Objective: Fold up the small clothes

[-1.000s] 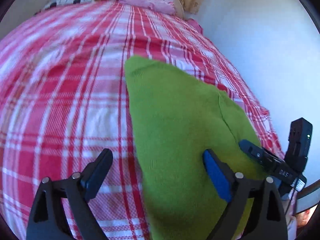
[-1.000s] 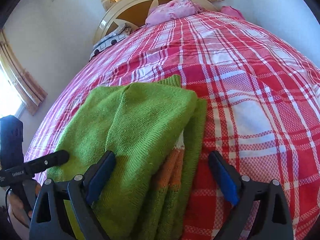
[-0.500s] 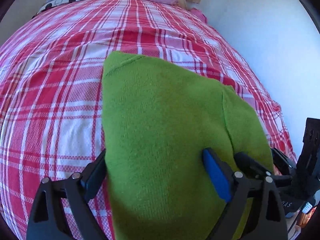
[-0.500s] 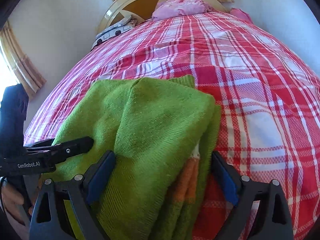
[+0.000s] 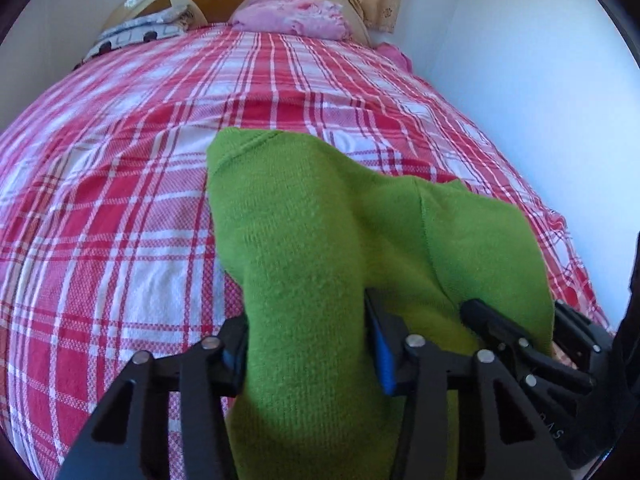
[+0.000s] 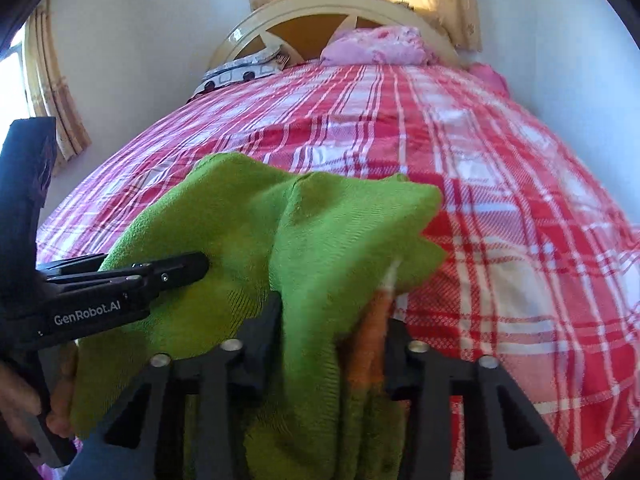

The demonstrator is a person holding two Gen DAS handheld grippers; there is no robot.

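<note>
A folded green knit garment [image 5: 320, 232] with an orange stripe lies bunched on the red plaid bed near its front edge; it also shows in the right wrist view [image 6: 320, 240]. My left gripper [image 5: 306, 344] is shut on the garment's near left part. My right gripper [image 6: 332, 332] is shut on its near right part, where the orange stripe [image 6: 370, 344] shows. The cloth is lifted and humped between the two grippers. Each gripper shows in the other's view, right [image 5: 516, 340] and left [image 6: 160, 276], both against the green cloth.
The red and white plaid bedspread [image 5: 120, 200] covers the bed. A pink pillow [image 5: 292, 20] and a patterned pillow [image 5: 140, 32] lie by the cream headboard [image 6: 320, 12]. A white wall [image 5: 520, 80] runs close along the right. Curtains [image 6: 52, 92] hang at the left.
Both grippers have closed from open onto the green garment and raised its near edge. The cloth has bunched up and the views have tilted up toward the headboard.
</note>
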